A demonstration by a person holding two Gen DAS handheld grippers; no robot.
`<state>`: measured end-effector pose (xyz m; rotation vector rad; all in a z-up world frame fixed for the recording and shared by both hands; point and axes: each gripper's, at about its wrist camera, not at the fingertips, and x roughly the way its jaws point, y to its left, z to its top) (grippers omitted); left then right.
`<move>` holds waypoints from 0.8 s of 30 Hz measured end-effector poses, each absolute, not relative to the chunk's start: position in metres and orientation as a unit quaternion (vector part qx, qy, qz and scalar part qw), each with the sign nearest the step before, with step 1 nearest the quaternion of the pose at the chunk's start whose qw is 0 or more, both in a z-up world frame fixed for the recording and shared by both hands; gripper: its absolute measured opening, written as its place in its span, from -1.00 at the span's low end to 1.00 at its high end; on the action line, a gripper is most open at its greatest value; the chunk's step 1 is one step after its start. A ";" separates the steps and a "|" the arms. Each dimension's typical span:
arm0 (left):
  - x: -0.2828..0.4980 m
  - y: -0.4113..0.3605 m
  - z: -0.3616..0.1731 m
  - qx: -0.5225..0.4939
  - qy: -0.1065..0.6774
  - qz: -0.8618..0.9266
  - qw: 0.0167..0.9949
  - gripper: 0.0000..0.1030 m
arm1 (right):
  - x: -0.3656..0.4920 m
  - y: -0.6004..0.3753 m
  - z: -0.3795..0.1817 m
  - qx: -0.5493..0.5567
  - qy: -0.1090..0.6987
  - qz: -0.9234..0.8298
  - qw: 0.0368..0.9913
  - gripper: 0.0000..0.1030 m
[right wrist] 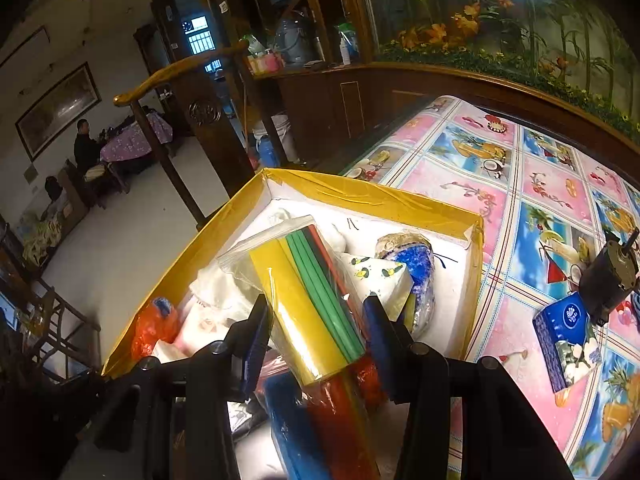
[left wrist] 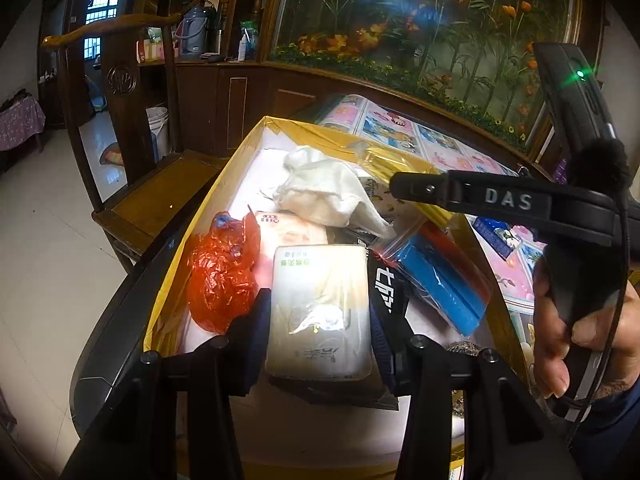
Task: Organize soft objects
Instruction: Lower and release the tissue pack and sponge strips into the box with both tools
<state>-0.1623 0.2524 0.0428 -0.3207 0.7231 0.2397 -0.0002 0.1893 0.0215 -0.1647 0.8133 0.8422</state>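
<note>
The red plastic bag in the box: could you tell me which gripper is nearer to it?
Left. The left gripper, shut on a tissue pack, sits beside the red plastic bag; the right gripper is further off.

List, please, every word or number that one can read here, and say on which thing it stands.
"DAS": on the arm of the right tongs.
Tissue pack: green print, too blurred.
Black strap: white characters, unreadable.
Blue tissue packet: white logo, too small.

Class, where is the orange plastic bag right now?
In the left wrist view, the orange plastic bag lies inside the yellow-edged box, at its left wall, beside the white tissue pack.
</note>
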 end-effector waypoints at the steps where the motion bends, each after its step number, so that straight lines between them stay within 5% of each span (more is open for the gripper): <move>1: -0.162 0.251 0.043 -0.155 0.352 0.116 0.916 -0.13 | 0.001 0.191 0.020 -0.079 0.384 0.396 0.830 -0.02; 8: -0.162 0.247 0.042 -0.149 0.352 0.118 0.917 -0.12 | 0.003 0.195 0.015 -0.085 0.387 0.398 0.827 0.02; 18: -0.160 0.242 0.046 -0.151 0.349 0.113 0.918 0.30 | -0.003 0.169 0.026 -0.051 0.380 0.418 0.824 0.14; 24: -0.155 0.232 0.052 -0.146 0.351 0.113 0.918 0.32 | -0.005 0.140 0.035 -0.027 0.376 0.426 0.822 0.20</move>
